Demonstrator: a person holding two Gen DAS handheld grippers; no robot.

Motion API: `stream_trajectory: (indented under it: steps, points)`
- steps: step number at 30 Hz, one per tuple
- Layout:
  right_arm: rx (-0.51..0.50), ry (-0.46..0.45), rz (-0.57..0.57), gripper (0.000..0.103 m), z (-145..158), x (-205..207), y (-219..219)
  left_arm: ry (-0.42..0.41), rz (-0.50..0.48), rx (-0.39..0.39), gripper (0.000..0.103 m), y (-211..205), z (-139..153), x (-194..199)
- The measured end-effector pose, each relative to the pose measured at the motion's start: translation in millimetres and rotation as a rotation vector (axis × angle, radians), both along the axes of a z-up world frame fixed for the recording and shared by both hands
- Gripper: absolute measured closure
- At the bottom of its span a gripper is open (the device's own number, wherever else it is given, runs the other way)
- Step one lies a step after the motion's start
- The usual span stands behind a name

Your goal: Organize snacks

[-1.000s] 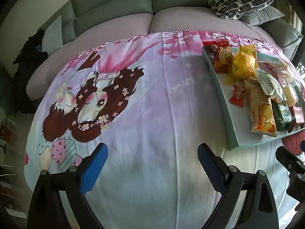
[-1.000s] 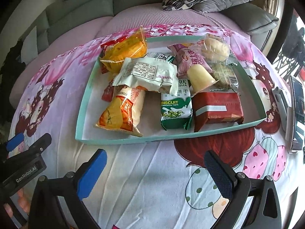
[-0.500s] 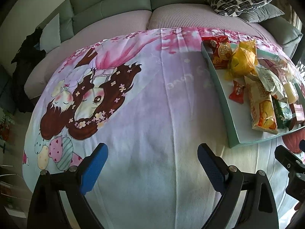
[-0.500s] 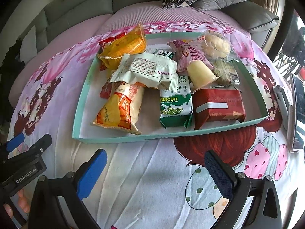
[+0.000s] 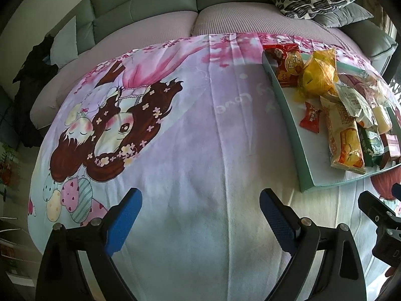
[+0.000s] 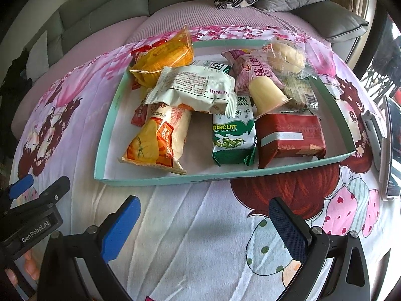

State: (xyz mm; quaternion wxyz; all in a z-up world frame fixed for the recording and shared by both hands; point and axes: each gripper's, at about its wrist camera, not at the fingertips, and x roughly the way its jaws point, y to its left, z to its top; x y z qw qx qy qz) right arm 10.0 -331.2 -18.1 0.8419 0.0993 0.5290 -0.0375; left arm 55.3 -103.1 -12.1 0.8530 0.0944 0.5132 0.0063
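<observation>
Spread over a table before a grey-green sofa point(image 5: 140, 7), a cartoon-printed cloth point(image 5: 195, 150) carries a shallow teal tray point(image 6: 160, 179) heaped with snacks. Inside it, an orange-and-white snack bag point(image 6: 156, 141), a green biscuit pack point(image 6: 233, 135) and a dark red box point(image 6: 290, 135) are lined along the near wall, with a white wrapped cake point(image 6: 195, 89), a yellow bag point(image 6: 163, 56) and a pale jelly cup point(image 6: 267, 94) piled behind. Both tools are held above bare cloth short of the tray: the left gripper point(image 5: 200, 215) and the right gripper point(image 6: 204, 228) are each seen with blue-padded fingers spread wide, nothing between them.
</observation>
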Motion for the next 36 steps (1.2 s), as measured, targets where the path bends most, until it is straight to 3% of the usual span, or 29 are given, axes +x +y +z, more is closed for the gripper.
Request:
stream_trajectory:
  steps: [36]
  points:
    - [0.003, 0.001, 0.000, 0.000, -1.2, 0.8, -0.7, -0.022, -0.019, 0.018, 0.008, -2.7, 1.5, -3.8]
